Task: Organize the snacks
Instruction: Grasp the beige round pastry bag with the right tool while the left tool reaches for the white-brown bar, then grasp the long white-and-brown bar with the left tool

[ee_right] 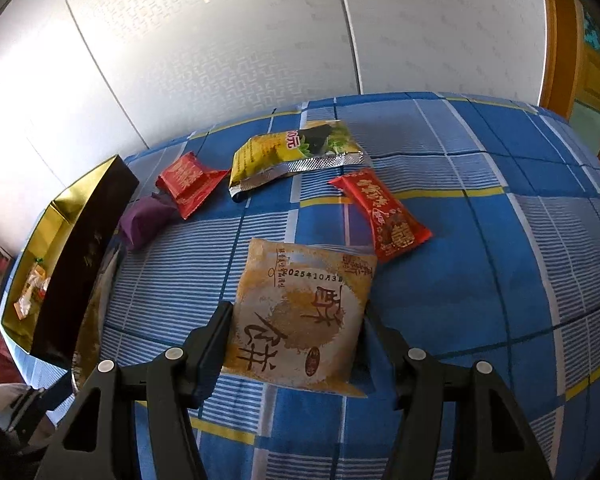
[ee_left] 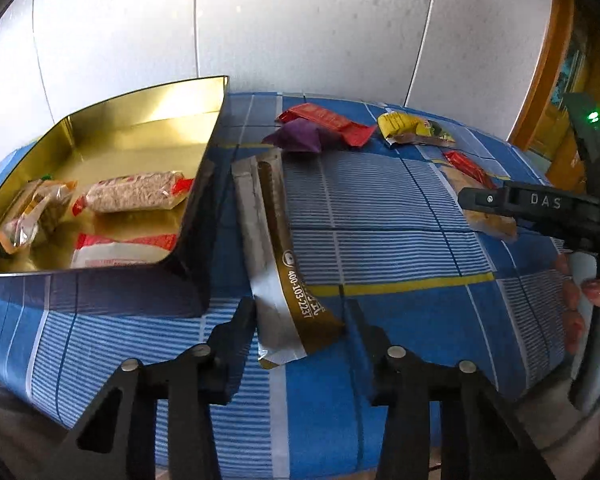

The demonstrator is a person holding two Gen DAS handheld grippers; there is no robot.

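My left gripper (ee_left: 300, 316) is open, its fingers on either side of the near end of a long silver-and-gold snack packet (ee_left: 276, 256) lying beside the gold tin box (ee_left: 204, 184). The box holds several wrapped snacks (ee_left: 136, 194). My right gripper (ee_right: 296, 320) is open around a tan biscuit packet (ee_right: 300, 304) flat on the blue checked cloth. That gripper also shows in the left wrist view (ee_left: 532, 204). Loose on the cloth are a purple packet (ee_right: 144, 218), two red packets (ee_right: 188, 182) (ee_right: 384, 212) and a yellow-green packet (ee_right: 296, 152).
The tin box (ee_right: 84, 232) stands at the left of the table. A white panelled wall runs behind the table. A wooden door frame (ee_right: 556, 40) is at the right. The cloth's right half (ee_right: 500, 240) is bare.
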